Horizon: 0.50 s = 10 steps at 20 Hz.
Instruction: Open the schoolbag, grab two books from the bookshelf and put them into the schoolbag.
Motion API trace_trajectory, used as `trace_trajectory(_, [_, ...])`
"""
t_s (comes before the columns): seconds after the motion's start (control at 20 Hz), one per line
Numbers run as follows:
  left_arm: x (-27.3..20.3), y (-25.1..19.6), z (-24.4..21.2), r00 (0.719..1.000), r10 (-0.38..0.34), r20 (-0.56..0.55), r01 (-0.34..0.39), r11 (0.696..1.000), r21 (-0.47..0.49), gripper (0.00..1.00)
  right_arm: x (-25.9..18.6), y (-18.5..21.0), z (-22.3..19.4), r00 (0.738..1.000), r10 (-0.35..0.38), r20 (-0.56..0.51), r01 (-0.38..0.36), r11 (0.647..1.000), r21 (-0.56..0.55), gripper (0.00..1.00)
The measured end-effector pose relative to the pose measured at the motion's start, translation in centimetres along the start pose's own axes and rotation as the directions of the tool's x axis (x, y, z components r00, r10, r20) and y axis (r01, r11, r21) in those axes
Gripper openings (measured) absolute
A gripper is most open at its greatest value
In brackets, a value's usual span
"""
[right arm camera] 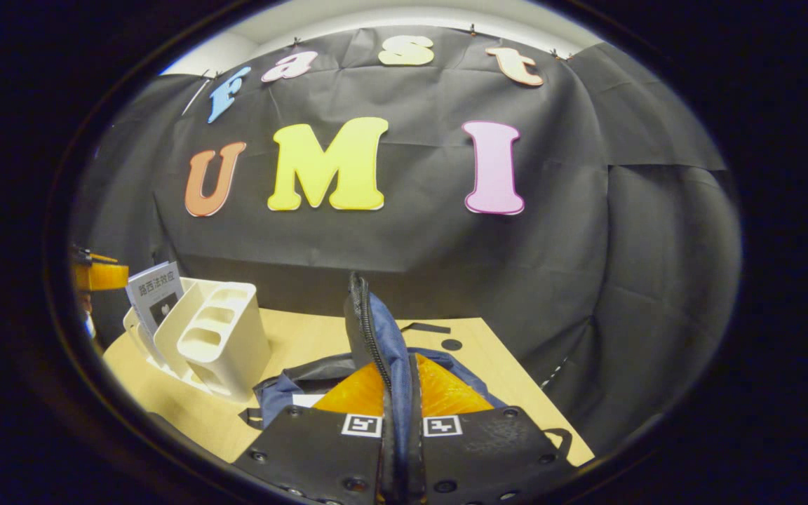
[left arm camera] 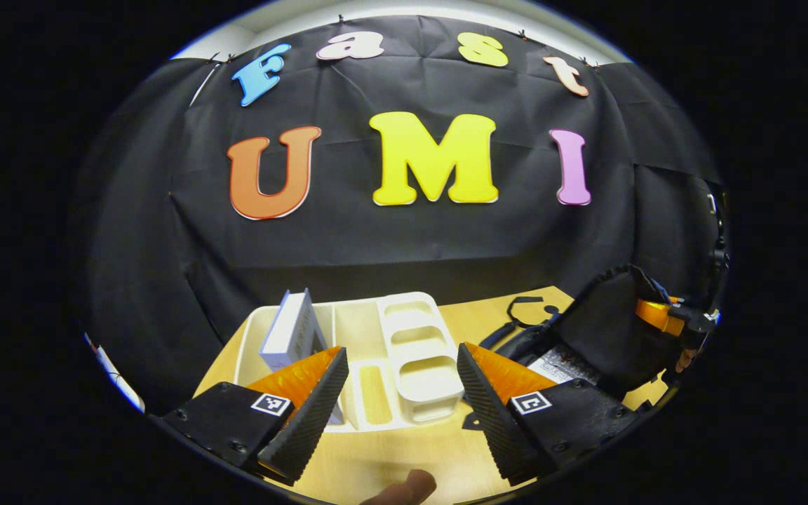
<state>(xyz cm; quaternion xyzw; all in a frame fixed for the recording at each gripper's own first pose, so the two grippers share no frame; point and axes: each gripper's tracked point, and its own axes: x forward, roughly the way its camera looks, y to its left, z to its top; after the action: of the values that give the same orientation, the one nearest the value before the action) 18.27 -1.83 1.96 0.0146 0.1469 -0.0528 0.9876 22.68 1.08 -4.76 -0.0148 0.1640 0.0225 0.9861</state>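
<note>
The white bookshelf [left arm camera: 411,351] stands on the wooden table [left arm camera: 390,456], straight ahead of my left gripper [left arm camera: 401,354], which is open and holds nothing. One pale book [left arm camera: 293,330] leans upright in the shelf's left compartment, just beyond the left finger. To the right lies the dark schoolbag [left arm camera: 600,330], its flap lifted, with a printed book [left arm camera: 562,365] showing inside. In the right gripper view my right gripper [right arm camera: 398,375] is shut on the bag's blue zippered flap [right arm camera: 379,330] and holds it upright. The bookshelf [right arm camera: 218,337] and the leaning book [right arm camera: 155,291] sit at its left.
The black cloth wall closes the table's far side and both flanks. A fingertip [left arm camera: 407,486] pokes in at the bottom of the left gripper view. Bag straps [left arm camera: 527,308] lie on the table behind the bag. The left gripper [right arm camera: 99,275] shows at the far left edge.
</note>
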Motion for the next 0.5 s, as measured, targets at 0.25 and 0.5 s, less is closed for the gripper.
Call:
trace_trajectory(0.25, [2.5,6.1,2.9,0.991,0.128,-0.031,-0.127,0.991,0.036,0.98,-0.5,1.4,0.3,0.995,0.095,-0.004,-0.095,0.994,0.047,0.07])
trace_trajectory(0.5, [6.4,10.5,2.4,0.971,0.189,-0.148,-0.187,0.982,0.025,0.96,-0.7,0.5,0.2,0.995,0.103,0.007,-0.104,0.994,0.038,0.06])
